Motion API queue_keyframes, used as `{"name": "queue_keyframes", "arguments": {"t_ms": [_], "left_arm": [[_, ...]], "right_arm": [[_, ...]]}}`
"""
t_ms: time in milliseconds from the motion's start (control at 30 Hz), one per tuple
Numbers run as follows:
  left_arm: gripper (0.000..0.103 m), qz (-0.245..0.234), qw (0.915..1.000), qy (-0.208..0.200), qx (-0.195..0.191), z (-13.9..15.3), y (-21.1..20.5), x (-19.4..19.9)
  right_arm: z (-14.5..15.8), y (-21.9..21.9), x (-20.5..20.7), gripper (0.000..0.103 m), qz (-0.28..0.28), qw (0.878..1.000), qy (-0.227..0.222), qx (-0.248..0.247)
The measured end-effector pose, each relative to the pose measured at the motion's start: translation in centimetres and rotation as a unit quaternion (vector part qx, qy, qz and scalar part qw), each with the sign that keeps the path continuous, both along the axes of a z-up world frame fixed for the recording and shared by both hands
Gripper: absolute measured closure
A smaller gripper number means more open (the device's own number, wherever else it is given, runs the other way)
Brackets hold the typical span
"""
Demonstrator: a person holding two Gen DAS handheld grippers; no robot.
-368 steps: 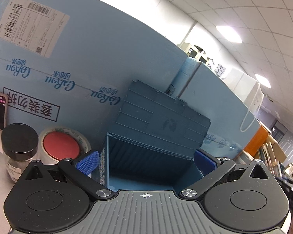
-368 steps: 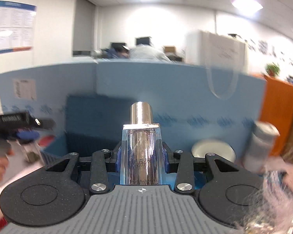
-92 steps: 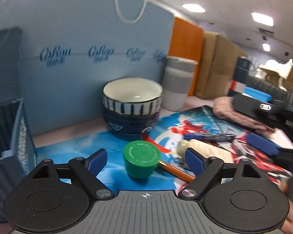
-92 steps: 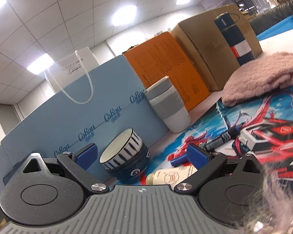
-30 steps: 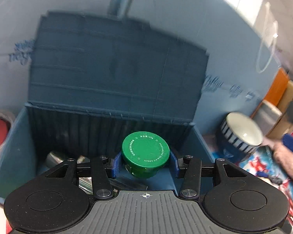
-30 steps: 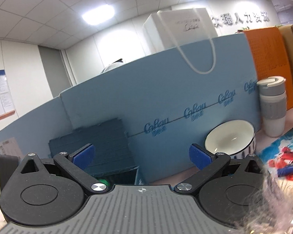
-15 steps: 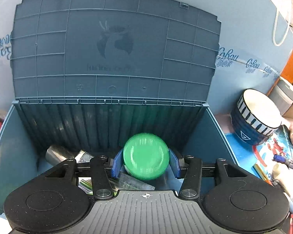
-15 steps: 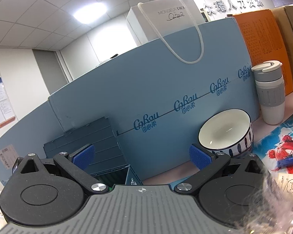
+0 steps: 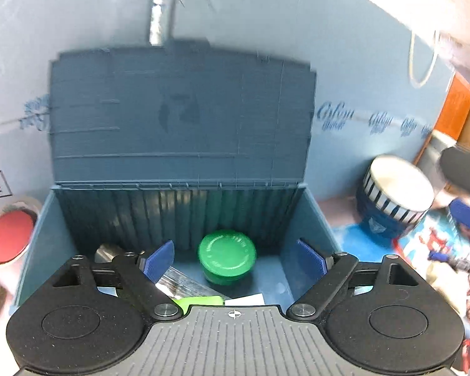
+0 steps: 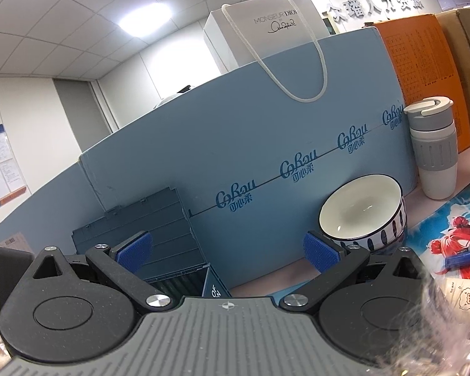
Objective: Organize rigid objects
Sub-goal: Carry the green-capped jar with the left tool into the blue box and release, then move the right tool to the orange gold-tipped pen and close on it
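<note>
Green-lid jar (image 9: pixel 226 256) dropped into bin (image 9: pixel 313 219); left gripper (image 9: pixel 234 258) just released, right gripper (image 10: pixel 228 252) spread, empty.

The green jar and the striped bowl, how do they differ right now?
The green jar lies inside the blue bin; the striped bowl stands outside it, to its right on the mat. The jar is closed by its green lid; the bowl is open on top and looks empty. The jar is plain green and smaller; the bowl is white inside with dark stripes. Both are round, and no gripper touches either.
</note>
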State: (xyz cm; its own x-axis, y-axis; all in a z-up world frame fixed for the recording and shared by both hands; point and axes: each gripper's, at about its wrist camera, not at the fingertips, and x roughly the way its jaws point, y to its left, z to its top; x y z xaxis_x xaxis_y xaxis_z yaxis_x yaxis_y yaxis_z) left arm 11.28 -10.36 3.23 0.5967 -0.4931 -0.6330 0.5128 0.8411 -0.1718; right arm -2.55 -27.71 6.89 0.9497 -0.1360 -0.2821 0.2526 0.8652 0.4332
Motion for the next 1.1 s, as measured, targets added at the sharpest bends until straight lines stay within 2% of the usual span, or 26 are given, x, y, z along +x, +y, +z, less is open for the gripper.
{"name": "queue_keyframes", "arguments": {"t_ms": [300, 500, 600, 767, 1000, 1067, 1100], "left_arm": [[0.010, -0.002, 0.9951, -0.067, -0.073, 2.9, 3.4, -4.3], [0.006, -0.029, 0.9905, -0.073, -0.113, 3.7, 4.5, -6.5], [0.005, -0.055, 0.9880, -0.073, -0.125, 4.0, 4.2, -7.3], [0.004, -0.109, 0.9868, -0.065, -0.100, 3.0, 2.4, -8.1], [0.004, -0.136, 0.9853, -0.042, -0.095, 1.6, 1.8, -7.9], [0.004, -0.137, 0.9852, -0.040, -0.096, 1.3, 1.8, -7.8], [0.004, -0.136, 0.9851, -0.037, -0.098, 1.2, 1.9, -7.7]], "right_arm": [[1.6, 0.4, -1.6, 0.000, 0.000, 1.000, -0.019, -0.022], [3.4, 0.8, -4.8, 0.000, -0.002, 0.997, -0.058, -0.058], [3.6, 0.8, -6.6, 0.000, -0.005, 0.994, -0.062, -0.085], [2.1, 0.0, -9.3, 0.000, 0.024, 0.991, -0.018, -0.132], [-0.8, -2.1, -11.8, 0.000, -0.023, 0.977, 0.082, -0.193], [-1.6, -2.4, -12.3, 0.004, -0.036, 0.974, 0.096, -0.202], [-2.0, -2.5, -12.4, 0.010, -0.040, 0.973, 0.105, -0.202]]}}
